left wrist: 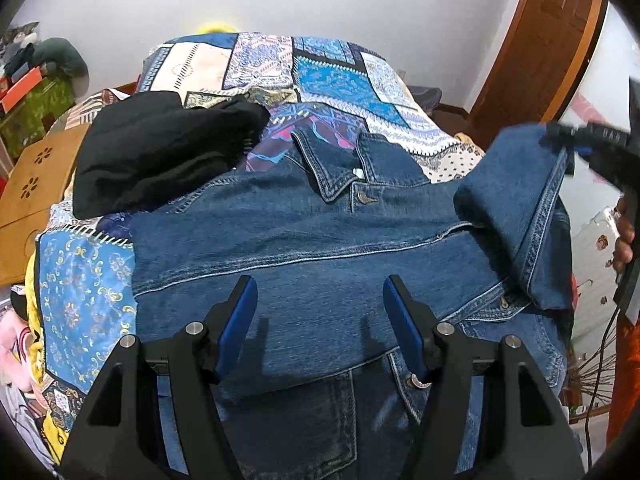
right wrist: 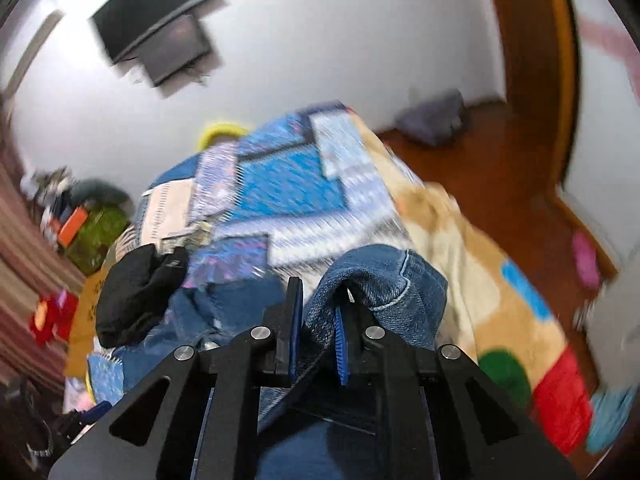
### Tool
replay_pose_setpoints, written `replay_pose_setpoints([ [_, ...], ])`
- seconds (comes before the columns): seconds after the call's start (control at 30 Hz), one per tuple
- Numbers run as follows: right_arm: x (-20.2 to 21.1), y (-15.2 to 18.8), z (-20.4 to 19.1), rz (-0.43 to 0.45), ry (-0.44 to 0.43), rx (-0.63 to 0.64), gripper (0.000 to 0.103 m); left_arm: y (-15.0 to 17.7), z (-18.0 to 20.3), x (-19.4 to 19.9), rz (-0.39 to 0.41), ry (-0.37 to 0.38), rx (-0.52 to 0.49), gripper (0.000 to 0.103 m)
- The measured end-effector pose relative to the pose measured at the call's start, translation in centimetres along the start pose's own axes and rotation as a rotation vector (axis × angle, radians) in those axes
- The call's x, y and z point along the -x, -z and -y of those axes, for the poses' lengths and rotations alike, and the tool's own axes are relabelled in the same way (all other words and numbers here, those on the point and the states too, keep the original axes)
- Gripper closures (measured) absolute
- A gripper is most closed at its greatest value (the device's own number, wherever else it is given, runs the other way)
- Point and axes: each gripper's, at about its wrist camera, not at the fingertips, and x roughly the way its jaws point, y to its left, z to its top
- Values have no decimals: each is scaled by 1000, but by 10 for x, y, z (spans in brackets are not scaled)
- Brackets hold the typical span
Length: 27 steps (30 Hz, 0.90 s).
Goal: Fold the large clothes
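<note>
The denim jacket (left wrist: 320,240) sleeve (left wrist: 516,184) is clamped in the right gripper (right wrist: 318,344) for folding inward; the left gripper (left wrist: 320,320) is held wide open, empty, above it.

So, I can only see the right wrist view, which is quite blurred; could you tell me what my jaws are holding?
Observer: The right gripper is shut on a sleeve of the denim jacket, lifted above the jacket's body.
Operator: Thank you. Where is the left gripper?
Observer: The left gripper hangs over the jacket's lower middle, jaws wide open and holding nothing.
Operator: Is the jacket lying front up?
Observer: Yes, the collar and a front button show.
Operator: And the dark lump on the left?
Observer: A black garment, lying on the patterned bedspread beside the jacket's shoulder.
</note>
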Motion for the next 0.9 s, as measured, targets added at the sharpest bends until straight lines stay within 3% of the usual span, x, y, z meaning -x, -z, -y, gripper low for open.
replay_pose_setpoints([
  [0.17,12,-3,-64,5,-122,130,92,3,-13,16,40,-3,21,39],
  [0.3,1,8,-118,-62,-246,227,92,5,-28,27,58,-27,41,39],
  [0.43,-25,36,-167,-189,-349,326,92,10,-46,36,69,-53,73,39],
  [0.6,-76,95,-204,-397,-361,460,92,22,-68,43,67,-80,124,39],
  [0.8,-119,156,-210,-642,-362,517,89,39,-91,39,29,-86,190,39],
  [0.9,-116,159,-207,-685,-354,523,73,44,-94,32,1,-66,212,39],
])
